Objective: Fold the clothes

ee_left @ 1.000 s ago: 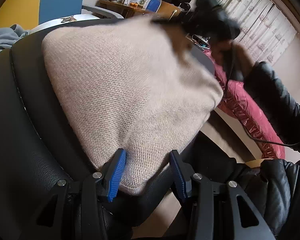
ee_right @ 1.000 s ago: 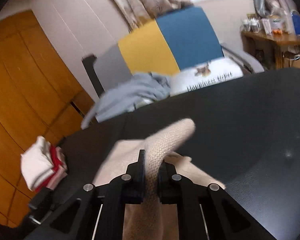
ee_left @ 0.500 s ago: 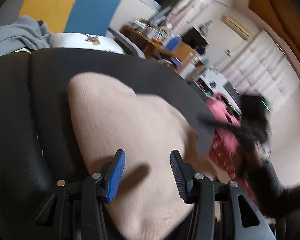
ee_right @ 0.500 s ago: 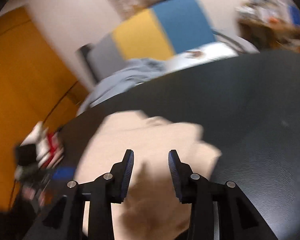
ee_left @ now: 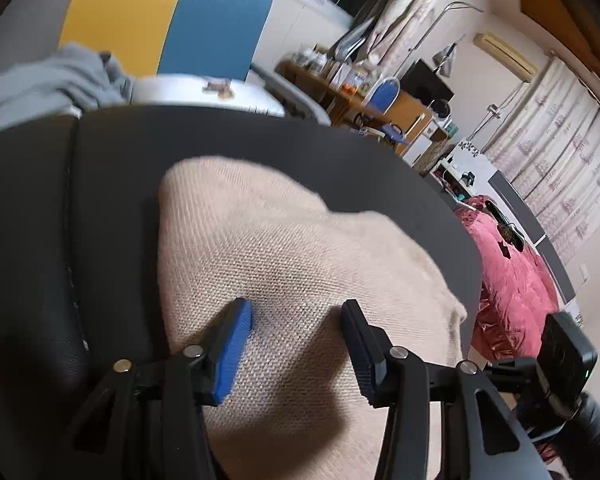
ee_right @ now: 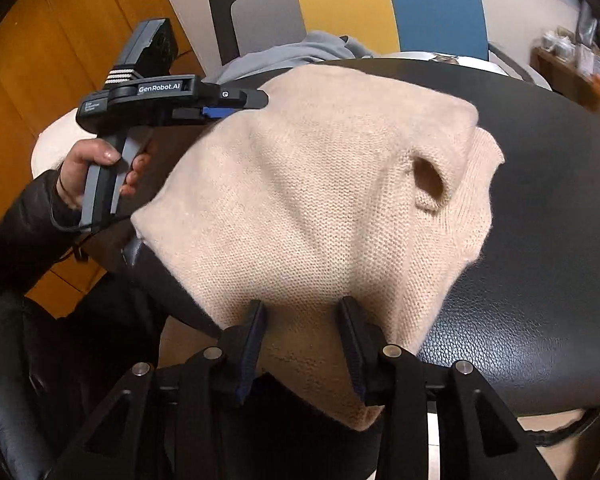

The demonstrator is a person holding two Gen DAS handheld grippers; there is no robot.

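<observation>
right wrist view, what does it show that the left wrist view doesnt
Only the right wrist view shows the person's hand holding the left gripper's handle, an orange wooden wall, and a round opening in the knit. Only the left wrist view shows a pink quilt, a cluttered desk and curtains. Both show the beige sweater on the black surface, the grey garment and the yellow-and-blue panel.

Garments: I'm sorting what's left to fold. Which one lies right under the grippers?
The beige knit sweater, spread on the black leather surface. The grey garment sits crumpled behind it; the pink quilted one lies off to the side.
</observation>
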